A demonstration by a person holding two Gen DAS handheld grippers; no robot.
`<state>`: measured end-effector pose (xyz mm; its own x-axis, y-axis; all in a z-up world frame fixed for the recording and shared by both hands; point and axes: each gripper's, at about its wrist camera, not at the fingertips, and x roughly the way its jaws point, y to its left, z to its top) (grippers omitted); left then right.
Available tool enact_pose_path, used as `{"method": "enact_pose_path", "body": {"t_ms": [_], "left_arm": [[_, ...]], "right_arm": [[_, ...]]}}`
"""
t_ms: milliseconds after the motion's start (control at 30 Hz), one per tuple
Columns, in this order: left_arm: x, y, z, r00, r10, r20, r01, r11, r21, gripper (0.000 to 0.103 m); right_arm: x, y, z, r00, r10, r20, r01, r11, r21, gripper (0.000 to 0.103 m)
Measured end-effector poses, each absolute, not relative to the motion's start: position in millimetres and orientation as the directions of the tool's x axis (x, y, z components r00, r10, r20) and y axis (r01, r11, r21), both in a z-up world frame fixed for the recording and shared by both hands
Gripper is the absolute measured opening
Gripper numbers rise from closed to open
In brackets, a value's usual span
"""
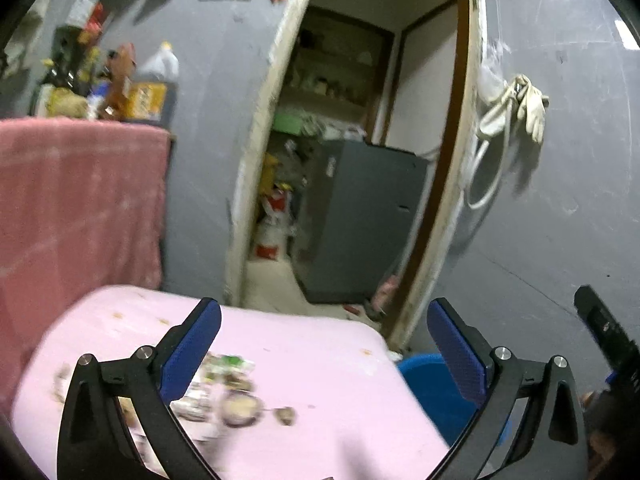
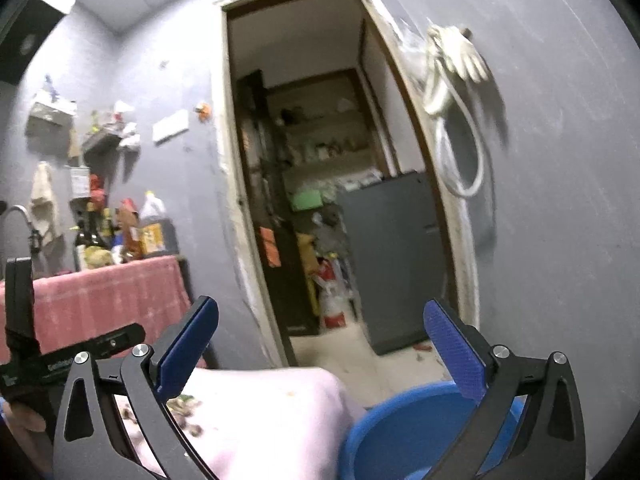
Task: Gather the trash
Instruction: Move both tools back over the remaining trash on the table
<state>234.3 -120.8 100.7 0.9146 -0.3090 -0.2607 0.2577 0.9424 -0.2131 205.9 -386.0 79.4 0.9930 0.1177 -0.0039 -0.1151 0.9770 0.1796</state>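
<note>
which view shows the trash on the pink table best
The left wrist view. There the trash pile, wrappers and scraps, lies spread on the pink table between the open fingers, though blurred. The right wrist view catches only a few scraps behind its left finger.

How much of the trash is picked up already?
Nothing looks collected yet. Wrappers and scraps still litter the pink table. Both the left tongs and right tongs are open and empty. The blue bin beside the table looks like their target; its inside is not visible.
</note>
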Motion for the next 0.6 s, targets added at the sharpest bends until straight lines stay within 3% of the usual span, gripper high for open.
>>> {"method": "enact_pose_path", "body": {"t_ms": [300, 600], "left_arm": [[206, -66, 97, 0.955, -0.194, -0.224, 0.162, 0.974, -0.156, 0.101], [205, -19, 67, 0.958, -0.108, -0.267, 0.079, 0.99, -0.118, 0.101]], "right_arm": [[208, -325, 93, 0.972, 0.23, 0.046, -0.234, 0.964, 0.13, 0.103], [229, -266, 72, 0.952, 0.306, -0.021, -0.304, 0.951, 0.057, 0.103]]}}
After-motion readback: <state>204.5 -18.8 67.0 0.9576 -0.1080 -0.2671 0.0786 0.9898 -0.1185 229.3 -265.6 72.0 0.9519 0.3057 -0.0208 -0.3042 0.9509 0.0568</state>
